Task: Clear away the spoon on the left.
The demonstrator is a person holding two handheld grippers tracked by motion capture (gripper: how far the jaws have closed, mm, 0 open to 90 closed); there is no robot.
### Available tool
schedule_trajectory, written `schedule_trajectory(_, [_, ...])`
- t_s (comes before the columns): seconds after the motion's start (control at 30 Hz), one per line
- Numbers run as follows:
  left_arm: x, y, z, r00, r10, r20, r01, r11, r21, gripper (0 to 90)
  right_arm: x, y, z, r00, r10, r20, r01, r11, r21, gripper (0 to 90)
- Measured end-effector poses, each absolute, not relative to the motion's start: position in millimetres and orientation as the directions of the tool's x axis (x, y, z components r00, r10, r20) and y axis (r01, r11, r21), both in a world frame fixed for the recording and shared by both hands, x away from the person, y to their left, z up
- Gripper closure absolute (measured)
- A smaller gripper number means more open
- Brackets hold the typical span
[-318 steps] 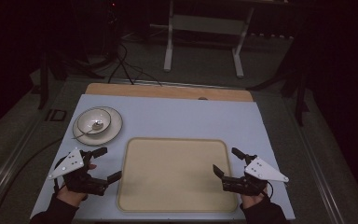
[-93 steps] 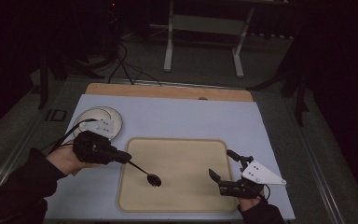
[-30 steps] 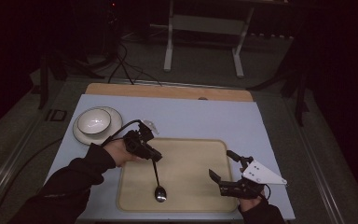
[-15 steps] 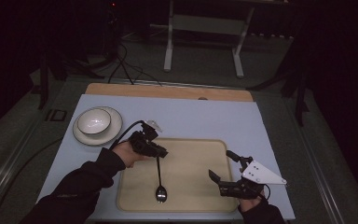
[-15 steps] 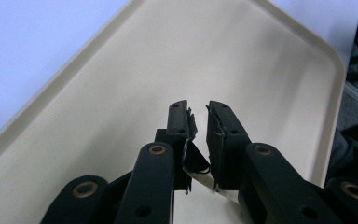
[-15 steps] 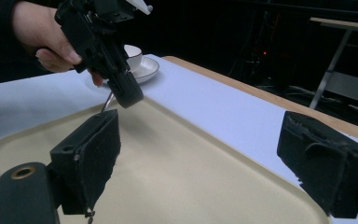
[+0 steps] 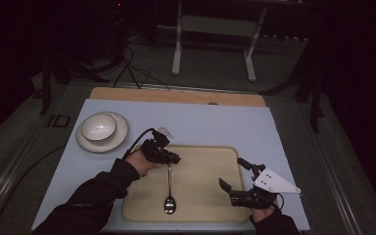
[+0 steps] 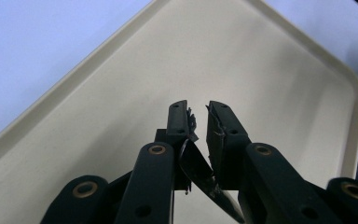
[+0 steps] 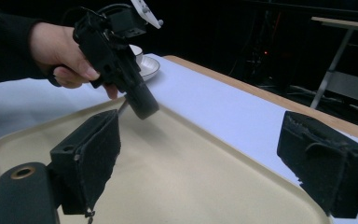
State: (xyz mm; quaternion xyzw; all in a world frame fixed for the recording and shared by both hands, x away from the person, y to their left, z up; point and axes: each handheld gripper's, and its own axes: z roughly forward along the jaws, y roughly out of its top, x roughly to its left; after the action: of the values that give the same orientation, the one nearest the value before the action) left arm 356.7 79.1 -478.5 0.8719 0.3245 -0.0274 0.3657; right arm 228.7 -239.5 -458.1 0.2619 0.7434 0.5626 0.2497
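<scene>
At far left, 1 bowl sits on its plate. Your left forearm reaches in toward the tray, and your left gripper pinches the handle tip of the spoon, whose bowl lies near you on the tray. At right, your right gripper rests at the tray's right edge, its 2 jaws spread wide with nothing between them.
</scene>
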Motion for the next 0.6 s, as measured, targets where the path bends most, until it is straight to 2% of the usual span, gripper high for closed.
schedule_trajectory(0.6, [367.2,71.7,-502.2,0.747,0.595,-0.296,0.631,-0.496,0.596,78.6,229.9,-240.3,-459.1,-0.740,0.668,-0.073,0.112,0.230,0.967,13.4])
